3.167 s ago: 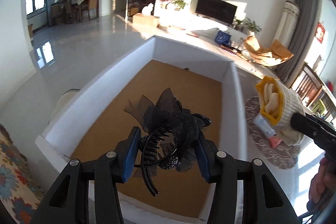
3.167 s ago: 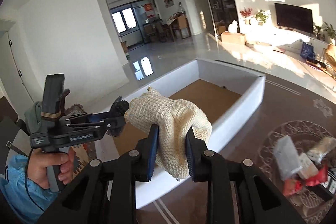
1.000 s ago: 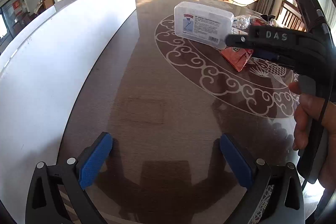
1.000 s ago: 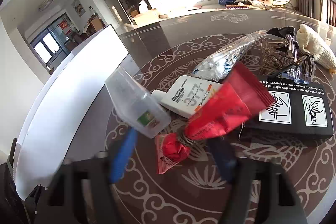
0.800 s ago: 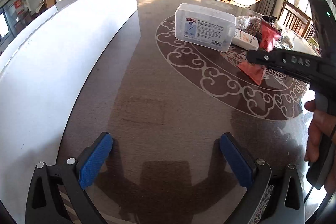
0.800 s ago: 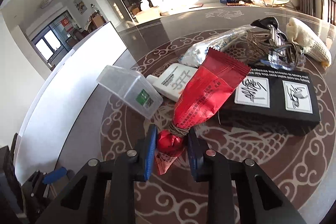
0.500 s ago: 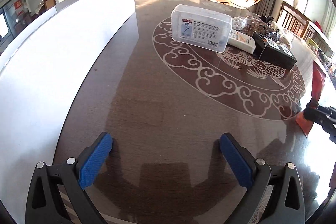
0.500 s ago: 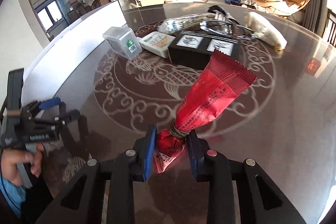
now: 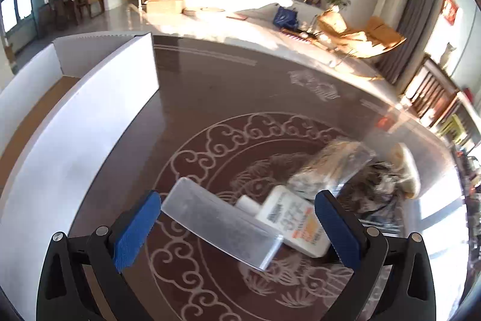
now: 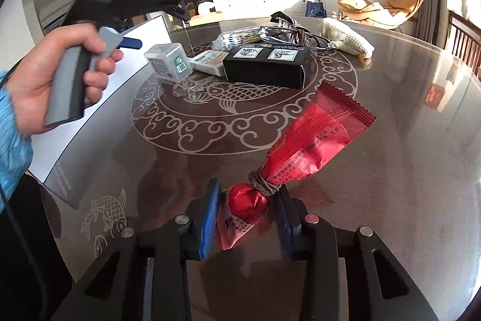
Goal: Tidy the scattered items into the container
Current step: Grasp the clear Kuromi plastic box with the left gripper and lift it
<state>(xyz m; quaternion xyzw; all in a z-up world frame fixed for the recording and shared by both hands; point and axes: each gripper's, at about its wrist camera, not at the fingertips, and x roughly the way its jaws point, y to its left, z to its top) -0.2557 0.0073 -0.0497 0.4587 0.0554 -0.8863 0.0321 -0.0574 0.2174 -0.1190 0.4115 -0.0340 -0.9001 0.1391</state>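
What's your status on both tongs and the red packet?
Right tongs opening, red packet between them on the table. Left tongs open above clear box. Nothing blocking.

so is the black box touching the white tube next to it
Touching. The right wrist view shows the black box butted against the white tube, its left end overlapping the tube's edge with no table showing between them.

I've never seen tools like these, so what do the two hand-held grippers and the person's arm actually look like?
Each hand-held gripper is black plastic with silver screws and two fingers faced with ribbed blue pads. The left one looks the same; seen from the right wrist, it has a grey pistol-style handle and small white lettering. The person's hand emerges from a light blue striped sleeve.
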